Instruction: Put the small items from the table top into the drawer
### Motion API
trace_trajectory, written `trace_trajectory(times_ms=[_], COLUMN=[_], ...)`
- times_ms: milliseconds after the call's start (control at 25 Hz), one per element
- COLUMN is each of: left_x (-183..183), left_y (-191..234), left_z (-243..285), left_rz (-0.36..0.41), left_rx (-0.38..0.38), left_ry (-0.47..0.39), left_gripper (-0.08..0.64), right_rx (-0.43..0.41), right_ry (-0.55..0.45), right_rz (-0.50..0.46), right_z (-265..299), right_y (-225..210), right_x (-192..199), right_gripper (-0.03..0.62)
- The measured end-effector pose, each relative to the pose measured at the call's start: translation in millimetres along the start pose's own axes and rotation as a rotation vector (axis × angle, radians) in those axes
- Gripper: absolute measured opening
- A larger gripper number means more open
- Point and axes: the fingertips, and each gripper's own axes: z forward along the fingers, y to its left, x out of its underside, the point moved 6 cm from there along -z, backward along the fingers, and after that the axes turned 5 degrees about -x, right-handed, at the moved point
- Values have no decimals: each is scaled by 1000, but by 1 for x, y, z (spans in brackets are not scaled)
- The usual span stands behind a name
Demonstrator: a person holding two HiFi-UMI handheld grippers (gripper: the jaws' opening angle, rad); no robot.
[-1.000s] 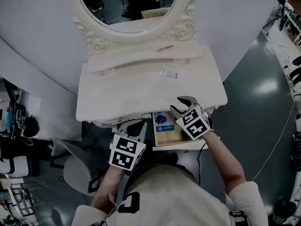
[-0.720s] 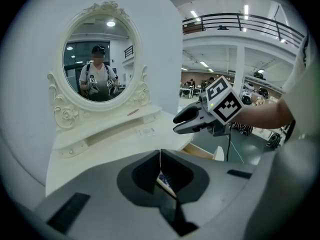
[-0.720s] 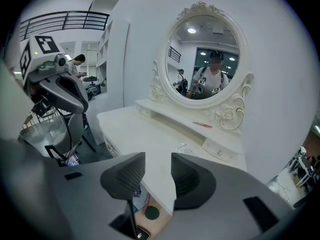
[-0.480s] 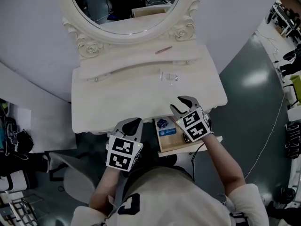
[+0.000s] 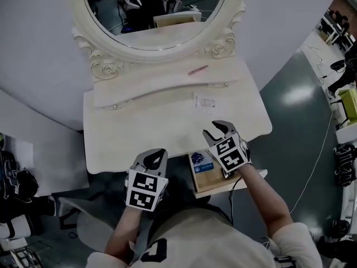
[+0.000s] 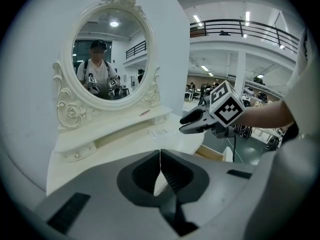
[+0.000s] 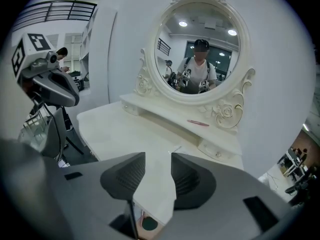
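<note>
Pink stick [image 5: 197, 70] lies lengthwise along the shelf [image 5: 156, 80], right end nearer the mirror [image 5: 156, 15].

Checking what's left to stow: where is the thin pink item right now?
In the head view the thin pink item lies on the raised shelf below the mirror, right of centre, beyond the clear packet.

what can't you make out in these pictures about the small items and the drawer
Drawer contents: in the head view the right gripper covers much of it. Only a blue packet shows, and its print is too small to read.
Clear item on the table top: too small in the head view to identify.
Pink stick on the upper shelf: too small in every view.
</note>
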Motion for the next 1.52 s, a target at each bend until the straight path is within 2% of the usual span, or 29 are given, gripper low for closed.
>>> trace_trajectory(times_ms=[760,1000,1240,1360,1520], left_x=[-2,3,10,13,15], left_y=[55,65,72,71,72], left_z=[25,32,40,44,49], left_rz=[-3,-15,-24,-28,-33], left_rx=[75,83,89,97,99], left_ry=[29,42,61,70,75], left_gripper=[57,57,57,57,57], right_rx=[82,100,104,95,64], right_ry=[84,127,182,215,207], right_rz=[97,129,114,112,139], right_z=[76,101,123,132,146], right_y=[-34,-45,-59,-66,-71], right_x=[-27,-19,-5,4,9], right_gripper=[170,170,175,186,203])
